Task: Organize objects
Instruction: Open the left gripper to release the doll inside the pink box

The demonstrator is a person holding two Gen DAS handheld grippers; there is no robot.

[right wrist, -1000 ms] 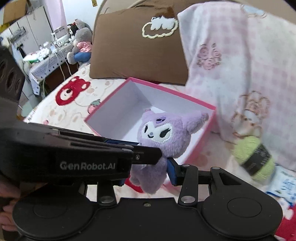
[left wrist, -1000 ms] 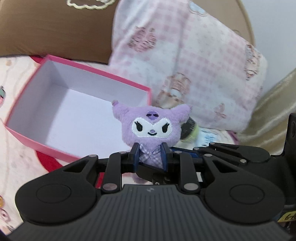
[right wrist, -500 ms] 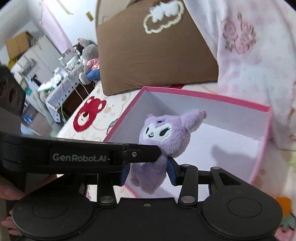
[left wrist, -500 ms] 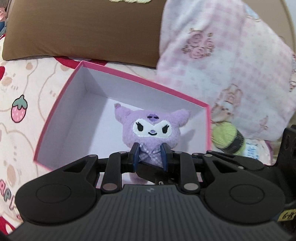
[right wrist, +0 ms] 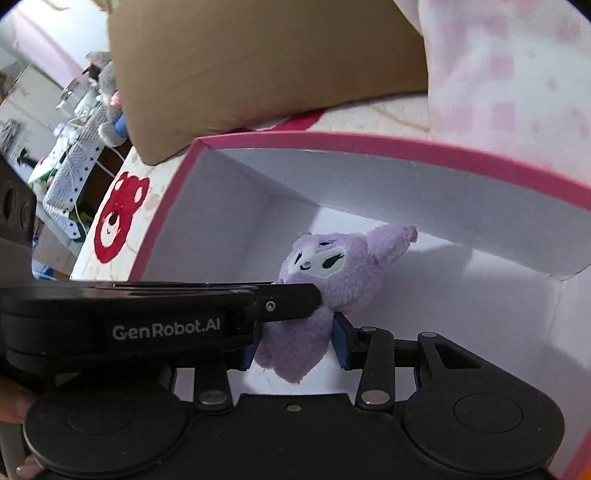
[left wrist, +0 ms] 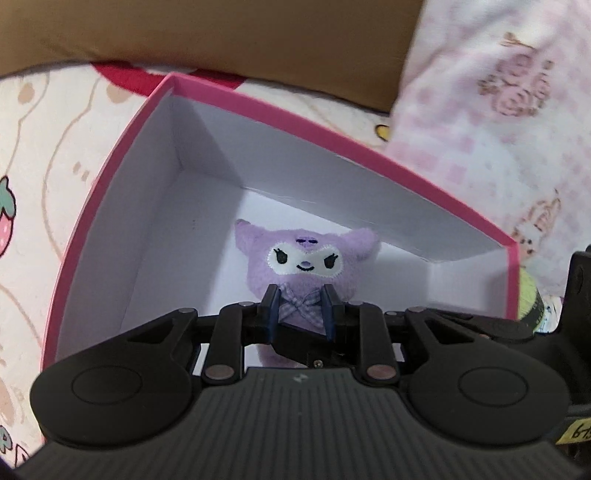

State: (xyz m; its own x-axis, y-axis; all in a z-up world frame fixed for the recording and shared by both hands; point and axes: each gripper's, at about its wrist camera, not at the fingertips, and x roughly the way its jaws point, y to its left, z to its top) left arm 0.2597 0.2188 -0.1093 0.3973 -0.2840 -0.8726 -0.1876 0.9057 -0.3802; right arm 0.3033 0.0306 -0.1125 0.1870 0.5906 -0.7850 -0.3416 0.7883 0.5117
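In the left wrist view, the left gripper [left wrist: 300, 308] sits at centre frame, clenched on a purple plush toy [left wrist: 306, 258] at its checked bow, just below the face. The toy faces the camera, upright, inside a pink box [left wrist: 332, 136] with white inner walls; whether it touches the box floor cannot be told. The box fills the middle of the frame and rests on a bed sheet [left wrist: 44, 147] printed with strawberries and bears. A brown pillow [left wrist: 221, 33] lies across the top of the frame and a pink checked pillow [left wrist: 498, 110] takes up the upper right. At the right edge, just outside the box wall, a green ball of yarn [left wrist: 529, 295] with a dark band peeks out.

In the right wrist view, the plush toy [right wrist: 332, 273] is at centre, head tilted toward the upper right. The left gripper [right wrist: 291, 301] comes in from the left edge, marked "GenRobot.AI", and grips the toy at the neck. The right gripper [right wrist: 295, 343] sits on either side of the toy's lower body, its blue pads close against the fur, though a firm hold cannot be told. The pink box [right wrist: 369, 142] surrounds both.
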